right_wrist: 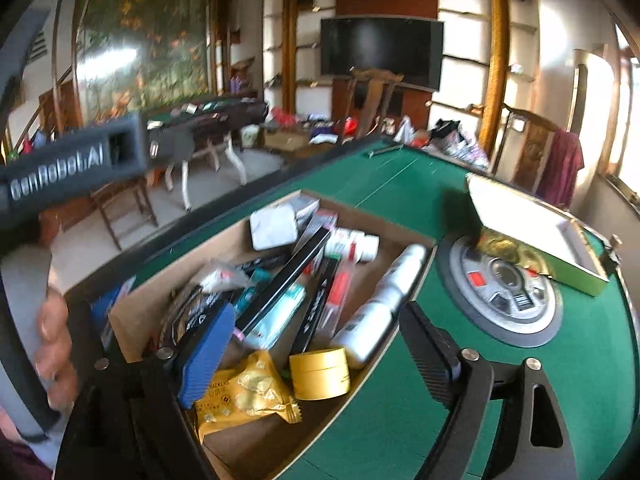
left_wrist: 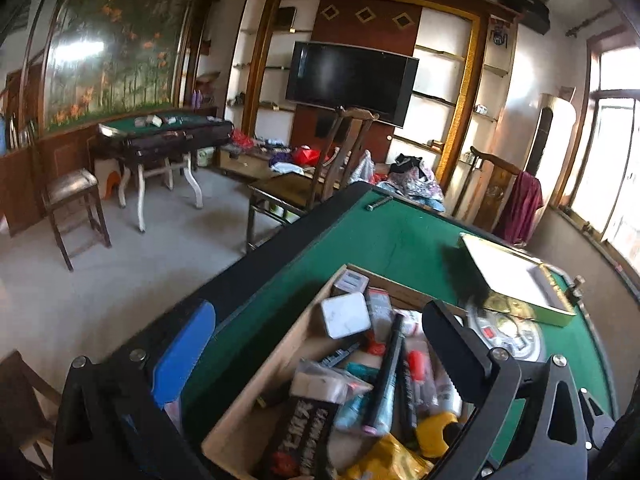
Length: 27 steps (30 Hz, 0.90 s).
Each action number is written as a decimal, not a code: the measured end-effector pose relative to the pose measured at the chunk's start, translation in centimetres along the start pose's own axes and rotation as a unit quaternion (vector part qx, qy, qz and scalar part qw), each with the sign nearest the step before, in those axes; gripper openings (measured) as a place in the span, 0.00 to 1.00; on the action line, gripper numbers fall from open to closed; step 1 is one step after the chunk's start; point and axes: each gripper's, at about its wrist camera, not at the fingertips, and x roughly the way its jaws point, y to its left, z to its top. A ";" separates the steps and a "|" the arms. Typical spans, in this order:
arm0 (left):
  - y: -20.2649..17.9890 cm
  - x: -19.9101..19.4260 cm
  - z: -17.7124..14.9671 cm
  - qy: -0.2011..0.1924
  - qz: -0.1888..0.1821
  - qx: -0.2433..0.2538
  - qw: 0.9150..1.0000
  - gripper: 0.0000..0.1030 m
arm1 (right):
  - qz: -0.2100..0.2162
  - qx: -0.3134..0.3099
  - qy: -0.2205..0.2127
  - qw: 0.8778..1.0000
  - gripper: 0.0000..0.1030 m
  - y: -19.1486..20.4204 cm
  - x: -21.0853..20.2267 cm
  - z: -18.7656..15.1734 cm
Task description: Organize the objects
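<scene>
An open cardboard box (left_wrist: pixel 272 360) (right_wrist: pixel 180 264) sits on the green felt table (left_wrist: pixel 400 236), crammed with several small items. Among them are a white square case (left_wrist: pixel 346 316) (right_wrist: pixel 274 227), a long black box (right_wrist: pixel 284 284), a white bottle (right_wrist: pixel 384 300), a yellow tape roll (right_wrist: pixel 320 374) and a yellow snack packet (right_wrist: pixel 248 396). My left gripper (left_wrist: pixel 320 352) hangs open above the box, nothing between its fingers. My right gripper (right_wrist: pixel 320 356) is open over the box's near end, holding nothing. The left gripper's body (right_wrist: pixel 80 160) and a hand (right_wrist: pixel 52 340) show at the right wrist view's left edge.
A gold-edged tin with a white inside (left_wrist: pixel 516 280) (right_wrist: pixel 532 236) lies right of the box, partly over the table's round centre dial (right_wrist: pixel 500 288). A bolt (left_wrist: pixel 378 202) lies at the far table edge. Chairs, another green table and a cluttered TV wall stand beyond.
</scene>
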 end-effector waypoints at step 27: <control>-0.8 -0.5 -2.2 0.025 0.063 0.028 0.997 1.00 | -0.025 -0.022 -0.006 0.999 0.91 1.2 -1.2 -1.5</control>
